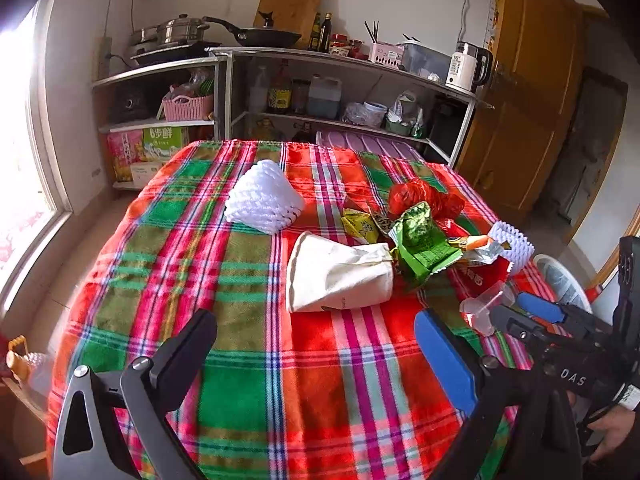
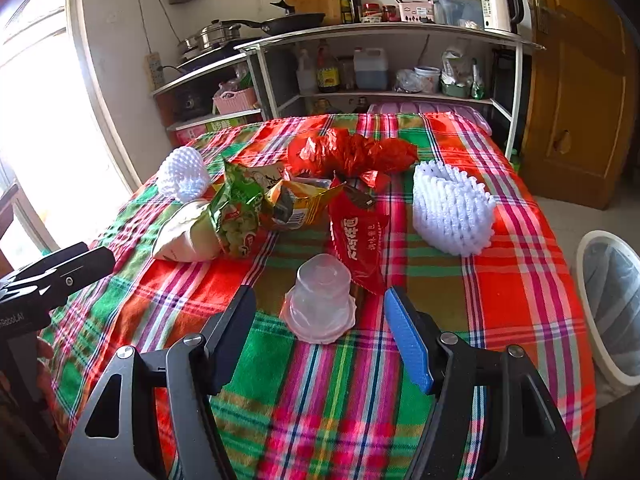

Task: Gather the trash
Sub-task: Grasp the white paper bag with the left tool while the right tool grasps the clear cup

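Right hand-held gripper (image 2: 320, 336) gaping, clear cup (image 2: 319, 300) between fingers.

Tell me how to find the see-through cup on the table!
Look at the plaid tablecloth, at the near edge just ahead of the right gripper and its open jaws. The clear plastic cup stands upside down there, by the red wrapper. It is the only see-through piece; everything else is coloured or white.

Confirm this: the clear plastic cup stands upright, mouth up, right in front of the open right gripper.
Not quite. The clear plastic cup stands upside down, mouth on the tablecloth, as the right wrist view shows. It is right in front of the open right gripper.
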